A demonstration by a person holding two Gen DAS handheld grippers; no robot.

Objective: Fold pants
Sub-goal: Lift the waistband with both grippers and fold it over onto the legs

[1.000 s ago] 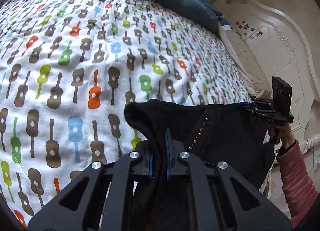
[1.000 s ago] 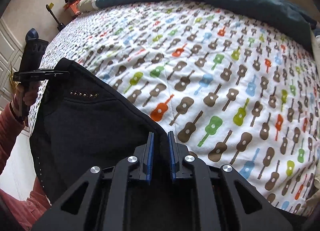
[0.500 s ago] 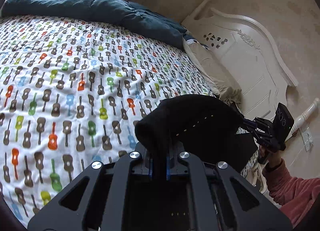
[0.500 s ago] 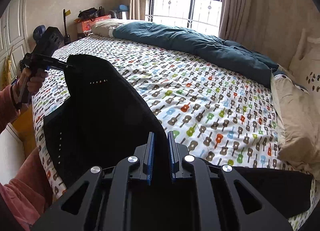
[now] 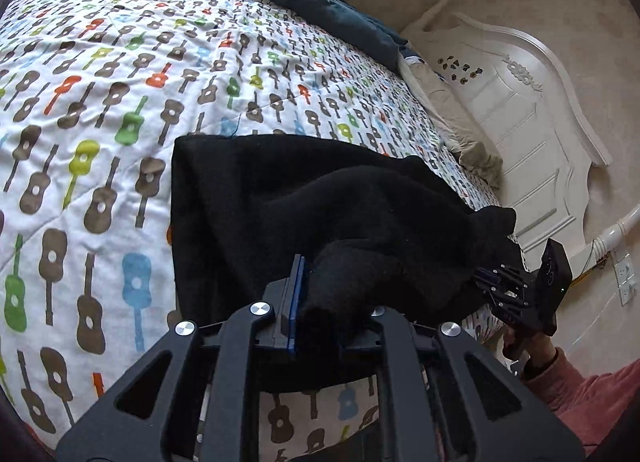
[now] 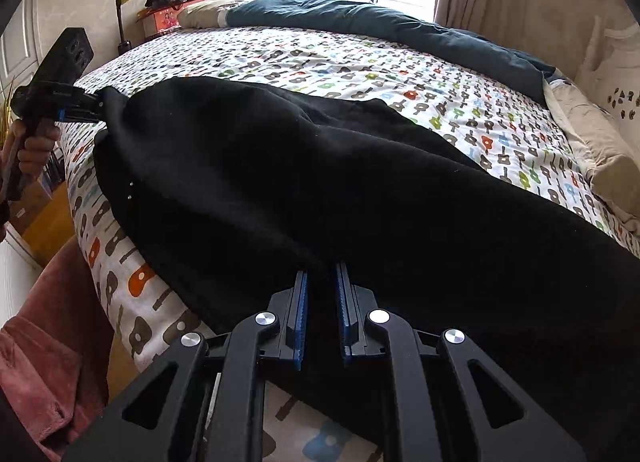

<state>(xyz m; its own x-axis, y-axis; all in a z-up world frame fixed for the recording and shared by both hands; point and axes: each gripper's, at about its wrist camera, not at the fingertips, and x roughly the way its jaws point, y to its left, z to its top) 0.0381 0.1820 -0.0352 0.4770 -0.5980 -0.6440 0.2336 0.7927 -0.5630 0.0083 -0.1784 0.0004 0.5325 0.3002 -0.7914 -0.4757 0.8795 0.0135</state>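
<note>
lying across the near edge of the guitar-print bedspread [image 6: 360, 74], the black pants [image 6: 280, 182] are seen spread out and rumpled, one end draped toward the bed's edge. a bunched fold of the pants is pinched by the left gripper [image 5: 320, 302], whose jaws are opening at this moment while the cloth is still pressed between the blue pads [image 5: 298, 294]. a corner of the same pants is pinched by the right gripper [image 6: 320, 310], its jaws drawn close together with black cloth between them. in the right wrist view, the left gripper [image 6: 86, 108] is seen at the far left end of the pants, held by a hand [image 6: 34, 146] with a pink sleeve [image 6: 52, 322] below it. a dark teal duvet [image 6: 380, 30] is heaped along the far side of the bedspread, and a white carved headboard [image 5: 520, 102] stands to its right.
</note>
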